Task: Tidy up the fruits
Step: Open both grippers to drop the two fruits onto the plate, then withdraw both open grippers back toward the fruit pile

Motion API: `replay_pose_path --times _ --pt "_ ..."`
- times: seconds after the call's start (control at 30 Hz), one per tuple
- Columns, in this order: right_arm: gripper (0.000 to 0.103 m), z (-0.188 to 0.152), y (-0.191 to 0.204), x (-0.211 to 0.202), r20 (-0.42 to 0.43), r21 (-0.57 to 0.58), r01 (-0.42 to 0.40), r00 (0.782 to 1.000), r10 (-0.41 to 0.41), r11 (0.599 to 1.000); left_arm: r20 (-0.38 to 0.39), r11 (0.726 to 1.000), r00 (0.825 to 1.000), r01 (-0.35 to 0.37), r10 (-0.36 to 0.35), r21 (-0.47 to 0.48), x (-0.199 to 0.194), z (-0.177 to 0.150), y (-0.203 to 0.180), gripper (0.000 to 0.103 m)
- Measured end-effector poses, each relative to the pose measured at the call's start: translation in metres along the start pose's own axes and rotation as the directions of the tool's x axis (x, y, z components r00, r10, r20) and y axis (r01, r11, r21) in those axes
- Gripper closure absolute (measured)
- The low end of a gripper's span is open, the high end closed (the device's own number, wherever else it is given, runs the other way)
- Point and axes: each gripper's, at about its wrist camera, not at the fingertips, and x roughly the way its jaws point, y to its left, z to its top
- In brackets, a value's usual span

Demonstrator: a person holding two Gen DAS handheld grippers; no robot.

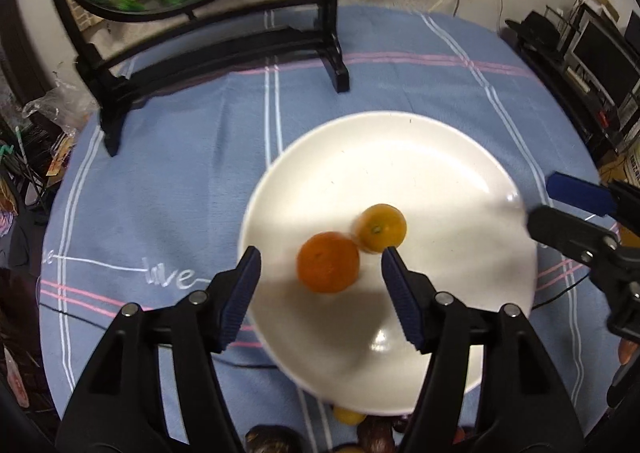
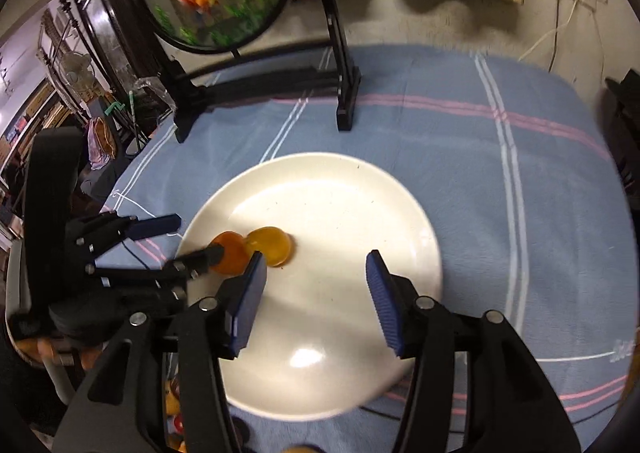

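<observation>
fruit: deep-orange round orange touching paler yellow-orange one, both loose on white plate | cloth: blue striped tablecloth | left gripper: jaws apart, empty | right gripper: jaws apart, empty

A round painted screen on a black stand sits at the worktop's far edge — blue striped cloth beneath, cables on the wall.

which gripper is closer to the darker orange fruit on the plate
Left. The left gripper is open with the darker orange fruit between its fingers, untouched. The right gripper is open over bare plate, beyond the yellower fruit.
</observation>
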Motion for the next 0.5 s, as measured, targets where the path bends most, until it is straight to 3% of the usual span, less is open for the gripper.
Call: replay_pose_path --times 0.27,0.5 --pt "0.043 -0.050 0.014 -0.051 0.020 -0.026 0.010 1.000 -0.010 1.000 0.072 1.000 0.997 0.005 -0.005 0.003 -0.060 -0.038 0.011 0.034" --pt "0.043 -0.120 0.018 -0.070 -0.055 -0.014 0.007 0.998 -0.008 1.000 0.035 0.998 0.999 0.007 -0.009 0.056 -0.077 -0.100 0.011 0.033"
